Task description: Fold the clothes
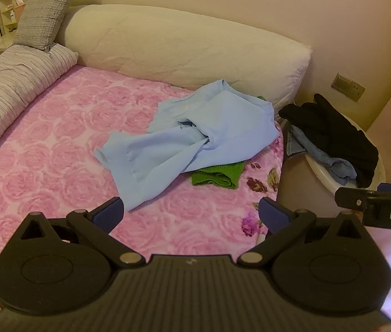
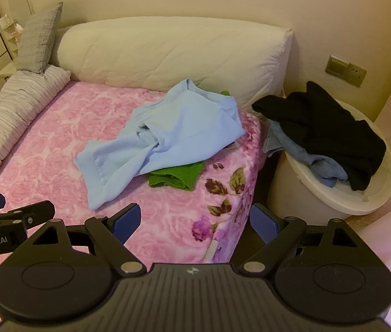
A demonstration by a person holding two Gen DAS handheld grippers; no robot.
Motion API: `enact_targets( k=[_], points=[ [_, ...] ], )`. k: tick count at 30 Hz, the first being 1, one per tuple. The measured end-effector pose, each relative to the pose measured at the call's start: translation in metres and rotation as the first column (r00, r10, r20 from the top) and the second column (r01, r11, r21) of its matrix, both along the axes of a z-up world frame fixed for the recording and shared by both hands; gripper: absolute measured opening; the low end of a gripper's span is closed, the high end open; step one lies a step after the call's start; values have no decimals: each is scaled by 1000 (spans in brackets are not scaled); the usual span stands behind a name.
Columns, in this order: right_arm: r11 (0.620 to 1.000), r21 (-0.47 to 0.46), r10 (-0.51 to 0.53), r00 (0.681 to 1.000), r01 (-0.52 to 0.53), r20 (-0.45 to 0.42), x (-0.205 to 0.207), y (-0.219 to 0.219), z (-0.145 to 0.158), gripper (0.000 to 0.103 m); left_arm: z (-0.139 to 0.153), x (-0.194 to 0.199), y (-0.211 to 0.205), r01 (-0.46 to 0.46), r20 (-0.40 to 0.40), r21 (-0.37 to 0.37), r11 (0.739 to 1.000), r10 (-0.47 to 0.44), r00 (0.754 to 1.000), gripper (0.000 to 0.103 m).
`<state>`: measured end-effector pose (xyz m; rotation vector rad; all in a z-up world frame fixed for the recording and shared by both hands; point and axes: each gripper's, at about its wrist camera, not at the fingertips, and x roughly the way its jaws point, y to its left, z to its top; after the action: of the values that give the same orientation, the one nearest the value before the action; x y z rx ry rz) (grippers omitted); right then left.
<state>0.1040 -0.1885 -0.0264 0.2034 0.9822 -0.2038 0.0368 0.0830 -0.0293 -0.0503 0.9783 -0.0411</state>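
A crumpled light blue garment (image 1: 192, 135) (image 2: 162, 138) lies on the pink rose bedspread (image 1: 57, 152) (image 2: 57, 138), partly covering a green cloth (image 1: 219, 175) (image 2: 177, 177). My left gripper (image 1: 191, 214) hovers open just short of the blue garment's near hem, holding nothing. Further right, my right gripper (image 2: 195, 222) is open and empty over the bed's near right corner. Each gripper's body shows at the edge of the other's view.
A white round tub (image 1: 322, 171) (image 2: 361, 202) beside the bed holds a black garment (image 1: 339, 135) (image 2: 331, 130) over a blue one (image 2: 306, 152). A large cream pillow (image 1: 184, 49) lines the headboard. A striped rolled quilt (image 1: 10, 96) borders the bed's left side.
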Motion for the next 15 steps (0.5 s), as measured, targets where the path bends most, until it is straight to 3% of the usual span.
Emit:
enact_targets(
  k=[15],
  points=[
    [999,33,-14,999,15,-44,33,-32,-40,89,-32,45,3,-35,-86,24,999,37,996,102]
  ],
)
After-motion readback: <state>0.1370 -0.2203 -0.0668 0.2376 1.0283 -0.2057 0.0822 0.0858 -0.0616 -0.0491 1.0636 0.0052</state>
